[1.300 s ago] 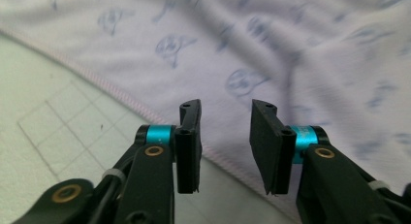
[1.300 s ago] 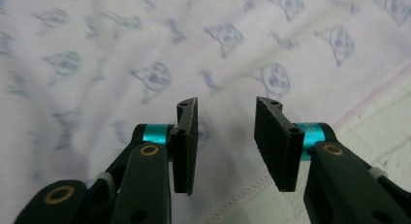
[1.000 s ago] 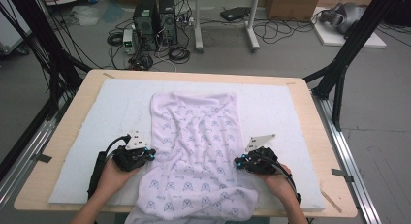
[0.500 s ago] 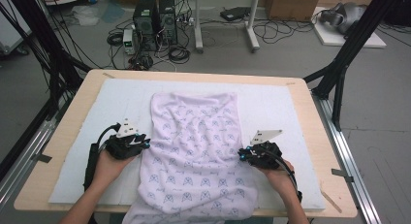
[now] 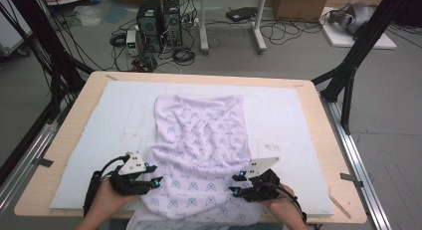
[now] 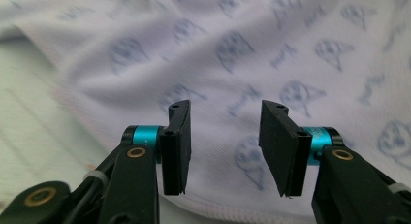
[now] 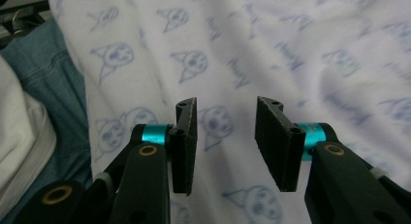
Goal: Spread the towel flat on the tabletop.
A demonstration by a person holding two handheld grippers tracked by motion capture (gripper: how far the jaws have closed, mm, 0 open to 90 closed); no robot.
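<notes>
Presently, largest to smallest:

Tabletop (image 5: 69, 140): a wooden board covered by a white mat (image 5: 288, 115); it stretches ahead of both claws and carries the cloth flat, so that the fabric can be spread and pulled without snagging.

Cloth (image 5: 201, 140): a pale lilac cloth printed with small blue figures, laid lengthwise between the two claws. Its far end lies smooth ahead of them; its near end spills over the tabletop edge behind them, toward the person. The near part is judged not yet squared up, which would explain why both claws are set at that end.

Left claw (image 5: 155, 176): placed at the cloth's left border, pointing inward across it. The jaws have just been opening and stand apart, with nothing pinched; in the left gripper view the hemmed border (image 6: 97, 122) is seen passing below and ahead of the pads. It is judged to have let go in order to take a fresh hold.

Right claw (image 5: 236, 184): placed at the cloth's right border, mirrored against the left claw. Its jaws too have just been opening and are apart, unloaded; printed fabric (image 7: 291, 54) lies beneath and ahead of them, and blue denim (image 7: 63, 103) is seen to their left, where the cloth hangs off the edge.
</notes>
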